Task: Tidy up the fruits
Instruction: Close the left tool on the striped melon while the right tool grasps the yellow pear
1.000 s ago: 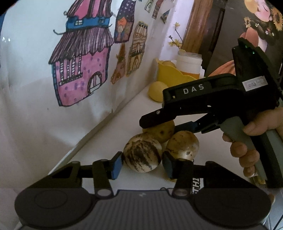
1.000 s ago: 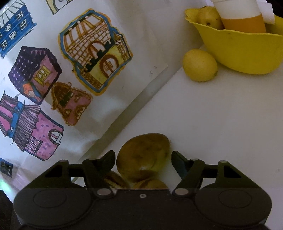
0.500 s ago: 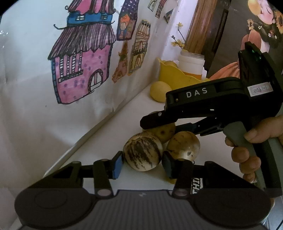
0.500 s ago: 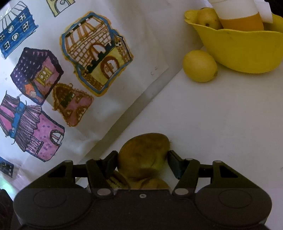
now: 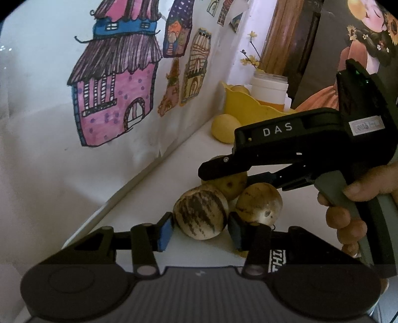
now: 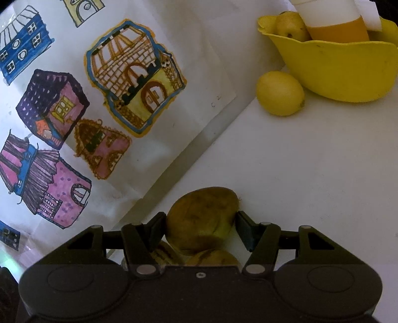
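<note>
Straddling: both grippers bracket fruit in one tight cluster of three on the white tabletop, close to the wall with the painted houses
Right gripper: jaws spread around the brown fruit; its left pad looks to touch the skin, the right pad stands just off it, so it is not yet clamped
Left gripper: jaws apart on either side of the striped fruit, blue pads just beside it with a sliver of gap each side, holding nothing
Third fruit: a speckled tan fruit touches the striped one on its right, just behind the left gripper's right finger
Key relation: the brown fruit lies dead ahead of the right gripper, centred between the fingers, its longer axis running across the gap; the right gripper is the nearer and better seated of the two
Destination, as a judgement: the yellow bowl sits well ahead and to the right, already holding a pear-like fruit and a white and orange jar; a lemon rests against its outer wall
Next move calls for: squeezing shut on the brown fruit, then lifting straight up
Risk: the neighbours press against it and may roll when it leaves
</note>
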Demonstrator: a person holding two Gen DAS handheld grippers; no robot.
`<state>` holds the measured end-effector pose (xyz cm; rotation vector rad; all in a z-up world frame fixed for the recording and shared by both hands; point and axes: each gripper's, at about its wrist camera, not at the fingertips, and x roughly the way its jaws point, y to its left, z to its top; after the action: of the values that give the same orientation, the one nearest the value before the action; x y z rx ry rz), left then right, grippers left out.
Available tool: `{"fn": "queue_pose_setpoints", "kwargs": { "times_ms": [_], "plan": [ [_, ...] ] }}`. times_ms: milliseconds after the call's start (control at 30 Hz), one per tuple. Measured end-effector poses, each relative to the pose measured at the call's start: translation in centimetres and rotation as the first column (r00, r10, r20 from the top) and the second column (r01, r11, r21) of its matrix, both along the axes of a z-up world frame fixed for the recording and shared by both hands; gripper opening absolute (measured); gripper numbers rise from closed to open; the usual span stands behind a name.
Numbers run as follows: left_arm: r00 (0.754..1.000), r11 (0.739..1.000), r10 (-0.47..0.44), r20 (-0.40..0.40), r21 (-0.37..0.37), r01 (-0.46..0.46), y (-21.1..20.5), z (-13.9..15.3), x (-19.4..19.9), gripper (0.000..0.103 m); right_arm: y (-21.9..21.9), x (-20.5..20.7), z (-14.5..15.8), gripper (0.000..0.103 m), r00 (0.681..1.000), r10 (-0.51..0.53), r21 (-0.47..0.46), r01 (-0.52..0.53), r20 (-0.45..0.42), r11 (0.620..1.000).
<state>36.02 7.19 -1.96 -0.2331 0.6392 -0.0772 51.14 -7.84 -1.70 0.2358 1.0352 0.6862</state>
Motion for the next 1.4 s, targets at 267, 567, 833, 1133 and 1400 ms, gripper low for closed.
{"fn": "queue_pose_setpoints", "kwargs": {
  "times_ms": [267,567,833,1133,1400],
  "plan": [
    [1.0,1.0,0.018,0.003,-0.013,-0.018,0.0,0.0,0.1,0.05,-0.3,0.1,-0.2,0.062,1.0,-0.029,0.017,0.029,0.006,0.999],
    [1.0,1.0,0.004,0.007,-0.012,-0.004,0.2,0.0,-1.4,0.05,-1.6,0.3,-0.3,0.062,0.997,-0.072,0.061,0.073,-0.011,0.996],
    [0.999,0.999,-0.017,0.043,0.033,0.015,-0.2,0.6,-3.2,0.049,-2.3,0.1,-0.4,0.062,0.997,-0.074,0.102,0.075,-0.021,0.992],
    [0.997,0.999,-0.027,0.068,0.034,0.024,-0.4,1.1,-4.2,0.049,-2.8,-0.6,-0.4,0.062,0.998,-0.051,0.153,0.054,-0.025,0.987],
    [0.997,0.999,-0.025,0.071,0.038,0.022,-0.9,1.9,-5.5,0.049,-4.0,-2.8,1.2,0.062,0.998,-0.059,0.175,0.059,-0.007,0.983]
  ]
}}
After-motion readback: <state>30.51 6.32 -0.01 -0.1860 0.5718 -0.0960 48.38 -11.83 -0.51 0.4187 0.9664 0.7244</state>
